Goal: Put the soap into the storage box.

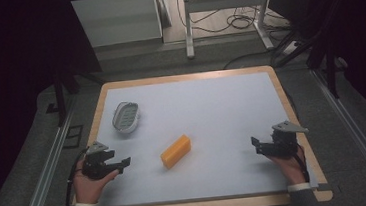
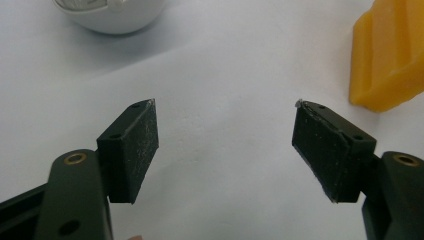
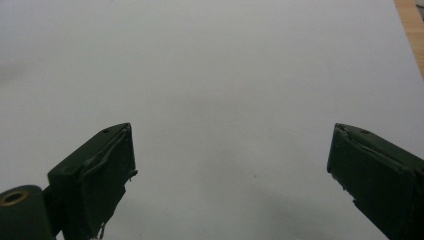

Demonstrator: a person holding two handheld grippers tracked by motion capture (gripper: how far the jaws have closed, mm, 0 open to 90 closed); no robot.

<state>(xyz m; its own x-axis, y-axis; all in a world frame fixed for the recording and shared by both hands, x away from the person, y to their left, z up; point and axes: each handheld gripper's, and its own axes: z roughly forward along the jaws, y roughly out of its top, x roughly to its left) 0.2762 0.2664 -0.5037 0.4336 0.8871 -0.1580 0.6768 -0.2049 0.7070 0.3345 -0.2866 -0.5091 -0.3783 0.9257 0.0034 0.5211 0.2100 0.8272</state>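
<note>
a: high view first. left gripper [image 1: 125, 163] sits at the near left of the surface [image 1: 221, 109], held in a hand [image 1: 88, 184], fingers pointing right toward the yellow block [image 1: 175, 151]. block lies flat near the middle, angled, well apart from both grippers. it's untouched.

b: and the dish?

a: oval soap dish [image 1: 125, 117] is beyond the left gripper, up-left of the block, apart from it. right gripper [image 1: 256, 145] is at the near right edge, fingers pointing left, grey three-cornered plate on top. the high view gives the whole layout, but finger gaps are too small to judge there.

b: left gripper view?

a: that settles it. left gripper [image 2: 225, 122] fingers [image 2: 132, 147] stand wide apart, nothing between them, just bare surface [image 2: 225, 60]. yellow block [image 2: 387, 55] is at the top right, ahead and off to the side, cut by the frame edge. rim of the soap dish [image 2: 112, 15] is at the top left. ridges on the block side are seen here, not from above.

b: right gripper view?

a: right gripper [image 3: 232, 132] fingers [image 3: 107, 170] also spread wide, empty, over bare surface [image 3: 225, 60]. a strip of wooden edge [image 3: 412, 25] is at the top right corner.
</note>
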